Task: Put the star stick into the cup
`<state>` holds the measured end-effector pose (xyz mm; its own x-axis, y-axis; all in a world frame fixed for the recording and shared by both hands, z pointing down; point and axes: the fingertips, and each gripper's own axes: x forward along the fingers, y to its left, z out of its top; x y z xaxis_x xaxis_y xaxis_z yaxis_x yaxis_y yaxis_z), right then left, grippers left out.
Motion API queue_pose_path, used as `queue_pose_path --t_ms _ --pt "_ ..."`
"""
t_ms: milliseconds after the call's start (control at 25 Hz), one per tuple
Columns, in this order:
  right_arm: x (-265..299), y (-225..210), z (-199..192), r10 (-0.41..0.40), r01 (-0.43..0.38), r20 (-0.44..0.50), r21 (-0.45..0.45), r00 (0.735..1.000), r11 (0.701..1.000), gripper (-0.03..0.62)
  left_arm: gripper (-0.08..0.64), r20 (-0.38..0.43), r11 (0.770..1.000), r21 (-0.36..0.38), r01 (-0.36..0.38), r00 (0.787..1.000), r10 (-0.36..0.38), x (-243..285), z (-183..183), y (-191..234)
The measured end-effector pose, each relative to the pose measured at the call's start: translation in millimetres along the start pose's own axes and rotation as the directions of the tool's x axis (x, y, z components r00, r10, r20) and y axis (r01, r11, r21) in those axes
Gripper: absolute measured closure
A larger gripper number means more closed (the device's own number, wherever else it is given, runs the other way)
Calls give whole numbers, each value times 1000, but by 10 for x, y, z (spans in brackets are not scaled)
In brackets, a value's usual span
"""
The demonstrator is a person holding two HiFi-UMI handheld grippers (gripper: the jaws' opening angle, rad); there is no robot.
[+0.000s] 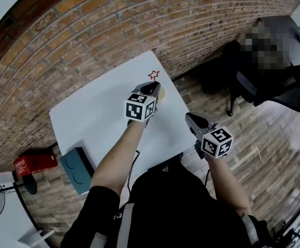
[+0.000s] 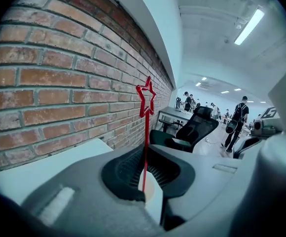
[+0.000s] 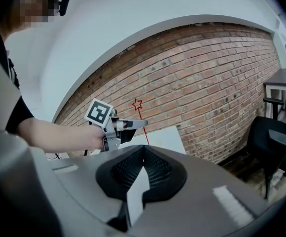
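Left gripper view: the red star stick [image 2: 145,127] is seen pinched in the left tongs [image 2: 144,154], which are closed down on its thin shaft, with the star well above the tips. The long axis is held nearly upright. The mouth of a pale cup [image 2: 148,189] is seen straight below the tips, and the shaft's lower end is lined up over it. Whether that end is already past the rim cannot be told. Head view: the cup is set on the white desk [image 1: 98,118] toward the brick wall, partly hidden by the left tongs. The right tongs [image 1: 190,119] are kept well apart by the desk's right edge, tips drawn together, nothing held. The coming move is judged to be a straight lowering by the left hand, then release.
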<state>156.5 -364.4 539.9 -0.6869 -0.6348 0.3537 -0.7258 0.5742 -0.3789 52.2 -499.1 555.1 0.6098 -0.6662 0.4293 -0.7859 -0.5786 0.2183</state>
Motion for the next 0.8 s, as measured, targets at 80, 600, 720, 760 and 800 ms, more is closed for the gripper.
queue_pose_path --t_ms 80,600,720,760,800 --pt "4 -3 -9 0 0 -3 4 1000 1000 592 538 -14 1000 -10 6 1000 -6 32 -34 15" --pt "-7 -46 -97 -7 8 -20 26 1000 1000 592 537 -101 1000 -12 12 995 -13 203 -300 41" --pt "-20 -69 -141 -12 13 -30 28 999 1000 592 535 -92 1000 -30 5 996 -7 223 -311 59" --pt "-26 -74 -152 -14 15 -33 29 999 999 592 535 -90 999 -33 3 996 -6 229 -310 60" --pt "-33 -79 -160 -16 17 -36 29 999 999 592 533 -88 999 -34 3 996 -6 236 -309 57"
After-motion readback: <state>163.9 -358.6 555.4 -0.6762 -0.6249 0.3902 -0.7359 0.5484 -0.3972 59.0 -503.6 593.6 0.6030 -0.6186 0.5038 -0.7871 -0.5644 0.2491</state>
